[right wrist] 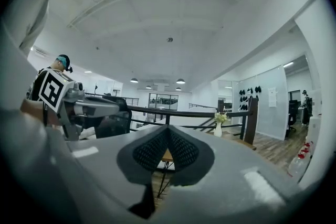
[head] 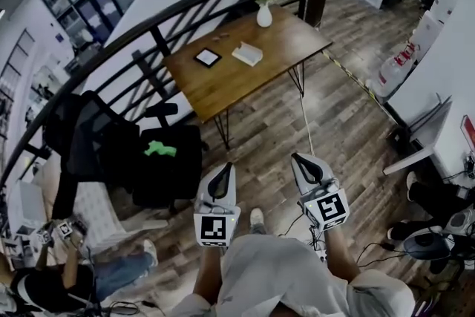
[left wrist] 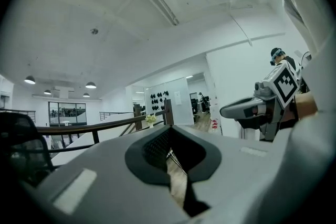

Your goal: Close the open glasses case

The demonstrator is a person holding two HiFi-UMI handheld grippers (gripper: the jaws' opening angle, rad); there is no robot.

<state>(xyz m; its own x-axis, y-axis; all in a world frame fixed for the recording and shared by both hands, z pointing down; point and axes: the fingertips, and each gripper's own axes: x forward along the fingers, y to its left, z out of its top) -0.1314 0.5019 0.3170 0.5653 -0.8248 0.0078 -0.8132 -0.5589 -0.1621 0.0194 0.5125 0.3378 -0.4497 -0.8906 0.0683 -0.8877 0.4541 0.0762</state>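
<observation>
Wooden and four-legged, the table (head: 239, 87) stands far from the person, beside a dark railing (head: 148, 20), and the task's thing lies on it: a white glasses case (head: 247, 53) near the middle of the top, apparently lying open, though it is too small to be sure. The left gripper (head: 225, 168) and the right gripper (head: 299, 159) are held near the person's body, side by side and pointing toward the table, well apart from the case. That fits an approach not yet begun rather than any work on the lid. Each gripper view shows its own two jaws clenched tip to tip with nothing between the pads, only floor and table legs visible through the gap below. I judge that the jaws need not part much, since closing a hinged lid asks for a push more than a grasp. Counting what sits on the table: one case, one dark square slab (head: 208, 57) to its left, and one white vase (head: 264, 15) with pale flowers at the far edge. Nearer on the left is one black chair (head: 167, 167) with one green thing (head: 160, 149) on its seat. Two grippers, both empty.
</observation>
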